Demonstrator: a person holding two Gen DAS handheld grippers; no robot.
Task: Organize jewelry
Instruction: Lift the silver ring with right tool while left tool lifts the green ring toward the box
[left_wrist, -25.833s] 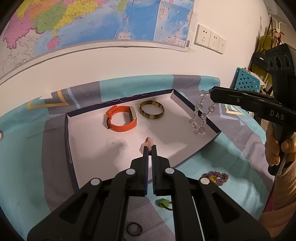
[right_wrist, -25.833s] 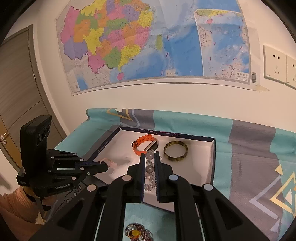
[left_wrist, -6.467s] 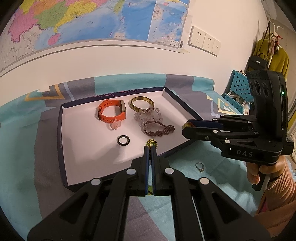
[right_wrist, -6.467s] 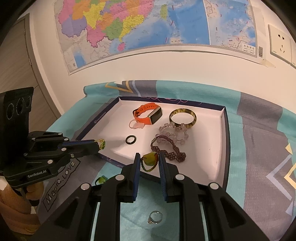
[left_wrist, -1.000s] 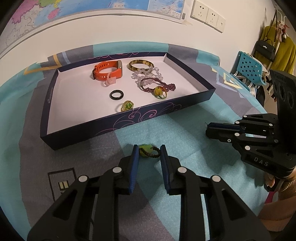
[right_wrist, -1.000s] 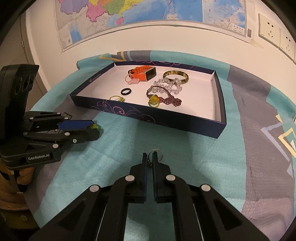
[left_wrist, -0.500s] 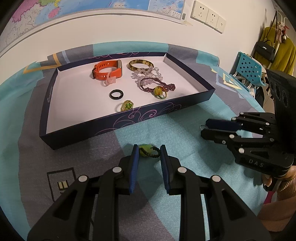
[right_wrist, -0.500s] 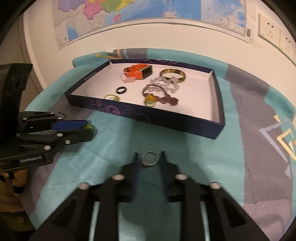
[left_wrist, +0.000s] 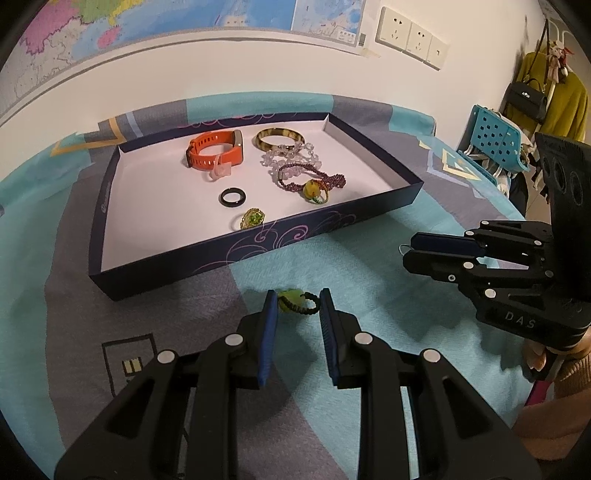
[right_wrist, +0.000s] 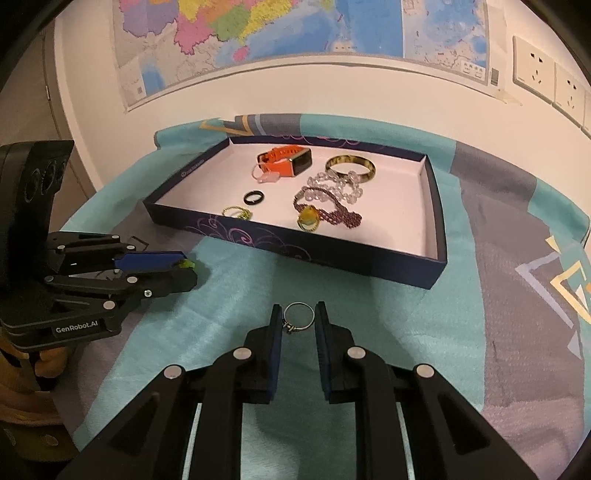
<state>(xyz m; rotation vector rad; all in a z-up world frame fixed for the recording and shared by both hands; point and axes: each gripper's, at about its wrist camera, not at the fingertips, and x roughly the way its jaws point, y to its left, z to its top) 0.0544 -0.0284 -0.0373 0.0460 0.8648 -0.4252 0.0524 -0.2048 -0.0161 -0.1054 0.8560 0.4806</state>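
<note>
A dark blue tray (left_wrist: 325, 229) (right_wrist: 332, 254) holds an orange watch (left_wrist: 216, 149), a tortoise bangle (left_wrist: 279, 136), a clear bead bracelet (left_wrist: 291, 157), a purple bead bracelet (left_wrist: 314, 177), a black ring (left_wrist: 232, 196) and a gold-green ring (left_wrist: 252, 218). My left gripper (left_wrist: 295, 302) is open, its fingers on either side of a green-bead ring with a black band (left_wrist: 295, 300) on the cloth. My right gripper (right_wrist: 298, 314) is open around a silver ring (right_wrist: 298, 316) on the cloth.
A teal and grey patterned cloth (right_wrist: 517, 295) covers the table. A wall with a map (right_wrist: 295, 29) and sockets stands behind. A blue perforated basket (left_wrist: 495, 142) and hanging clothes are at the far right.
My right gripper was shut on the silver ring a second ago; its jaws have opened and the ring sits between them. My left gripper has stayed open around the green-bead ring.
</note>
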